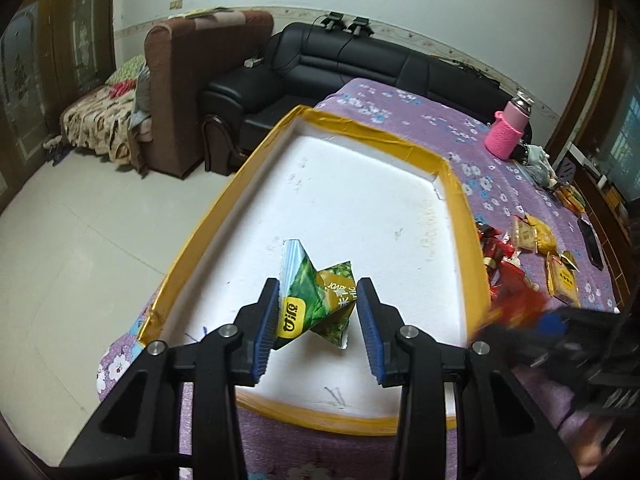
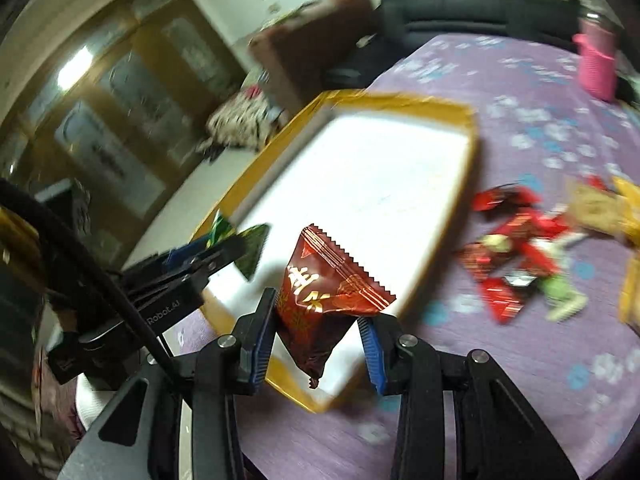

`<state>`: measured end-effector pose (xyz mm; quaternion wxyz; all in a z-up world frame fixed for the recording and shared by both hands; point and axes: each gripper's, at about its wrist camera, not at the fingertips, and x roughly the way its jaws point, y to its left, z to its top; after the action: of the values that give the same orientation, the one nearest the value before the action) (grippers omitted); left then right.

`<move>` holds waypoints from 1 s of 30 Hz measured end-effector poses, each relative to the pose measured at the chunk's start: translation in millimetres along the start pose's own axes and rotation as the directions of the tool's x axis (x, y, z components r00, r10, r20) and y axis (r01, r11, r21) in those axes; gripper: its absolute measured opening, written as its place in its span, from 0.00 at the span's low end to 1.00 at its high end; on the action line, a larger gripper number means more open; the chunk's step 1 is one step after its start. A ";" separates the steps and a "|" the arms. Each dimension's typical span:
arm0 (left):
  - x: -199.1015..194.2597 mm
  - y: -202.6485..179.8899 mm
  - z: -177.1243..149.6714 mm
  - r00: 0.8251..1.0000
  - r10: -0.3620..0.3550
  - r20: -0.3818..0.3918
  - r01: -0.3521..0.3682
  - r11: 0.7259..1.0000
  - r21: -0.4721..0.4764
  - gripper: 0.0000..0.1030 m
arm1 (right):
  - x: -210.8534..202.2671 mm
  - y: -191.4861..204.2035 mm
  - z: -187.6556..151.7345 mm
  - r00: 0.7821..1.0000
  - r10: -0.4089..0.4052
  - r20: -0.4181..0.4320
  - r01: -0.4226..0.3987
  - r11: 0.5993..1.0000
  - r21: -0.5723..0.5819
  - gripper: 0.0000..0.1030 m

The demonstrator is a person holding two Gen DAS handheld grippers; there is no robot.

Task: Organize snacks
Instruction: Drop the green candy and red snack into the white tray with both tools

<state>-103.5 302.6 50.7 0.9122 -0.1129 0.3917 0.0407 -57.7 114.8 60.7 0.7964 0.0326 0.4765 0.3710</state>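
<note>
— While the black leather sofa (image 1: 360, 56) fills the back at twelve o'clock, what carries the snacks?

— A desk (image 1: 400, 120) under a purple cloth printed with pale flowers. On it lies a wide, shallow tray (image 1: 460, 208), white foam inside, with a glossy yellow taped rim.

— And outside the tray?

— At one o'clock a bottle in a pink knitted sleeve (image 1: 506, 132). At three o'clock, just beside the rim, is a heap of loose snacks (image 2: 516, 248) in crinkly red and yellow wrappers; motion blur hides their print.

— The left claw (image 1: 318, 282)?

— Spread over the tray's six o'clock end. A green packet (image 1: 304, 300) stands between its ribbed blue pads, leaning on the nine o'clock pad, a sliver clear of the other. Its lowest corner seems to meet the foam. In the right wrist view the claw's black body reads "Robot.AI".

— The packet's shape?

— A foil pyramid printed with leaves, long axis tipped from six towards eleven, silver sealed edge uppermost. It has a yellow badge with black Chinese characters, and pale capitals that look like "JOA".

— The right claw (image 2: 316, 306)?

— Pinching a dark red packet (image 2: 320, 296) in the air above the tray's near rim. It is also a pyramid pouch. The saw-toothed seal on top slants from eleven to four, the point hangs to six, and it has gold Chinese lettering.
</note>
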 end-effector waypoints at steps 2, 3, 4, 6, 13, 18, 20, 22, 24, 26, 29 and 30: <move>-0.3 4.9 -0.1 1.000 -0.010 -0.009 0.010 1.000 -0.014 0.44 | 17.8 2.3 1.4 0.999 0.014 -0.042 -0.014 1.000 -0.001 0.37; -0.6 7.0 0.0 1.000 -0.020 -0.011 0.020 1.000 -0.019 0.45 | 25.1 2.6 2.1 0.998 0.019 -0.058 -0.019 1.000 0.002 0.37; -2.6 9.0 -0.2 0.999 -0.036 -0.011 0.036 0.999 -0.024 0.45 | 31.1 0.0 -0.2 0.997 0.023 -0.072 -0.023 1.000 0.008 0.37; -6.2 11.6 -0.1 0.999 -0.043 -0.003 0.043 0.999 -0.029 0.55 | 40.7 -0.1 1.9 0.996 0.024 -0.084 -0.023 1.000 0.018 0.38; -33.5 15.7 0.9 0.995 -0.076 0.071 0.082 0.993 -0.084 0.64 | 34.9 10.8 6.8 0.999 0.018 -0.029 -0.018 1.000 -0.009 0.51; -61.0 6.8 -3.1 0.984 -0.099 0.146 0.113 0.989 -0.094 0.68 | -10.6 4.2 10.2 0.994 -0.006 0.109 0.009 0.999 -0.032 0.55; -74.4 -0.2 -6.4 0.976 -0.119 0.184 0.136 0.987 -0.086 0.72 | -38.8 -4.0 4.7 0.983 -0.035 0.183 0.043 0.998 -0.040 0.61; -85.1 -9.7 -9.3 0.965 -0.145 0.218 0.164 0.984 -0.069 0.77 | -78.5 -15.4 -9.1 0.953 -0.107 0.283 0.126 0.991 -0.049 0.72; -93.6 -20.3 -11.2 0.956 -0.165 0.242 0.180 0.983 -0.042 0.81 | -108.8 -28.0 -21.3 0.904 -0.201 0.377 0.233 0.972 -0.040 0.85; -97.8 -35.3 -12.3 0.950 -0.180 0.254 0.187 0.982 -0.004 0.83 | -132.3 -48.0 -29.2 0.841 -0.310 0.444 0.352 0.936 -0.015 0.99; -95.9 -53.4 -14.7 0.948 -0.205 0.242 0.202 0.979 0.039 0.83 | -151.4 -101.4 -37.4 0.798 -0.446 0.405 0.456 0.887 0.078 0.99; -94.8 -58.6 -16.0 0.949 -0.211 0.235 0.205 0.978 0.048 0.84 | -153.8 -118.8 -39.3 0.802 -0.461 0.381 0.455 0.884 0.111 0.99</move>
<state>-170.7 243.3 118.8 0.9532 -0.1372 0.2655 -0.0468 -63.5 -78.5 104.2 0.9416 -0.0032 0.3014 0.1501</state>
